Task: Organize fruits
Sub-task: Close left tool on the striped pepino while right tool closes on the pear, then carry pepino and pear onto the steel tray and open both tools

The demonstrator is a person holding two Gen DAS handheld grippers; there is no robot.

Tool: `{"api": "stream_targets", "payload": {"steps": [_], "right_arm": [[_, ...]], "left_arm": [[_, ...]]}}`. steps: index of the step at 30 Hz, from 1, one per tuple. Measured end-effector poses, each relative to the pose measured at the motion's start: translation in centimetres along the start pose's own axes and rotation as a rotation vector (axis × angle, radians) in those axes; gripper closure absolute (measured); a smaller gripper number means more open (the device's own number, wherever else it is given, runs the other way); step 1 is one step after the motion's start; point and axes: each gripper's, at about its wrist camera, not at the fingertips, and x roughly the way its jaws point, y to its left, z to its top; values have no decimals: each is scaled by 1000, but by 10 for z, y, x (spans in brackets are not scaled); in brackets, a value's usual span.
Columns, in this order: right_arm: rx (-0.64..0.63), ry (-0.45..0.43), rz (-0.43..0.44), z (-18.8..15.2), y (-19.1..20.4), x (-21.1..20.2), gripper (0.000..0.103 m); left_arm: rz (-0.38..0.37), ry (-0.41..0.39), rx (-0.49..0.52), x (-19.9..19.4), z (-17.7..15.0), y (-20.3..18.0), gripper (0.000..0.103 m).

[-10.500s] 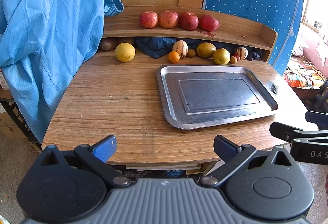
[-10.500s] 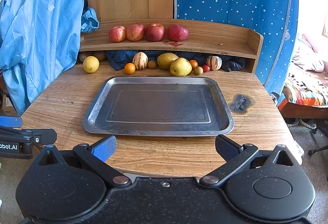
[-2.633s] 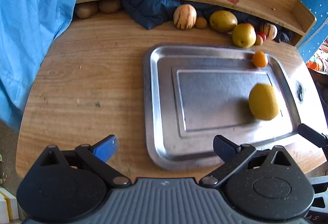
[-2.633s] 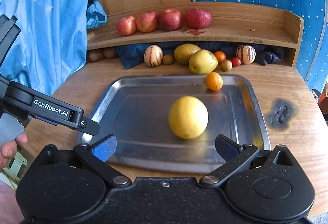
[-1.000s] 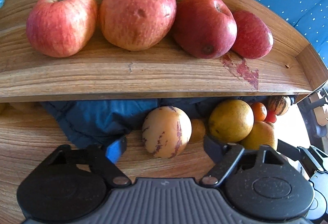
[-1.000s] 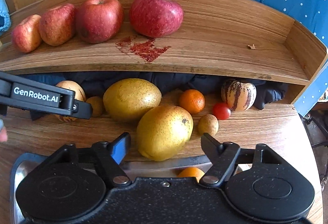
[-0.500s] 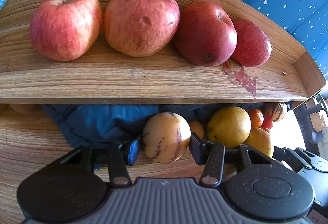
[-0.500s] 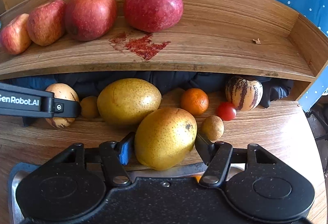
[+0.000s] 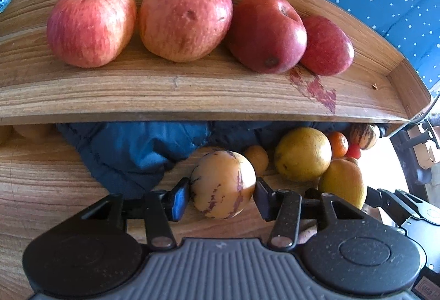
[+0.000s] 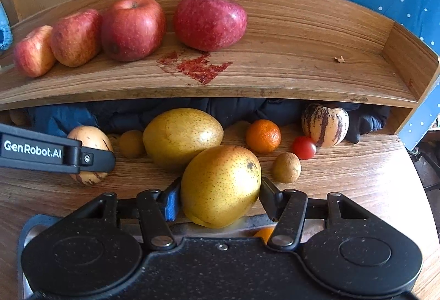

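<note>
In the left wrist view a pale pepino melon with purple streaks (image 9: 222, 184) rests on the wooden table under the shelf. My left gripper (image 9: 221, 202) is shut on it, one pad against each side. In the right wrist view a speckled yellow pear (image 10: 220, 186) lies at the far rim of the metal tray (image 10: 27, 225), with my right gripper (image 10: 218, 202) shut on it. A second pear (image 10: 183, 135) lies just behind it. The left gripper's body (image 10: 55, 154) crosses in from the left, in front of the pepino (image 10: 88, 136).
Several red apples (image 9: 184, 19) line the wooden shelf (image 9: 165, 96) overhead. Beneath it lie a dark blue cloth (image 9: 132, 146), a mandarin (image 10: 262, 135), a cherry tomato (image 10: 304, 147), a small brown fruit (image 10: 286, 166) and a striped pepino (image 10: 324, 124). An orange (image 10: 264, 232) peeks from the tray.
Both grippers were open around their fruit a second ago; the fingers have since drawn in onto the pepino and the pear. Both fruits stay where they were.
</note>
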Motion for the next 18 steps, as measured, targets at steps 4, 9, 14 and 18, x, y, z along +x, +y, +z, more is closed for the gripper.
{"api": "stream_targets", "payload": {"steps": [4, 9, 14, 18], "right_arm": [[5, -28, 7, -7, -1, -13, 44], [-1, -71, 26, -20, 2, -37, 44], [-49, -111, 60, -29, 8, -61, 44], [-66, -124, 95, -43, 16, -80, 44]], "left_arm": [[-10, -3, 12, -5, -3, -3, 49], [-25, -2, 37, -15, -9, -8, 49], [-48, 6, 79, -29, -20, -13, 49], [-64, 18, 110, -36, -29, -16, 49]]}}
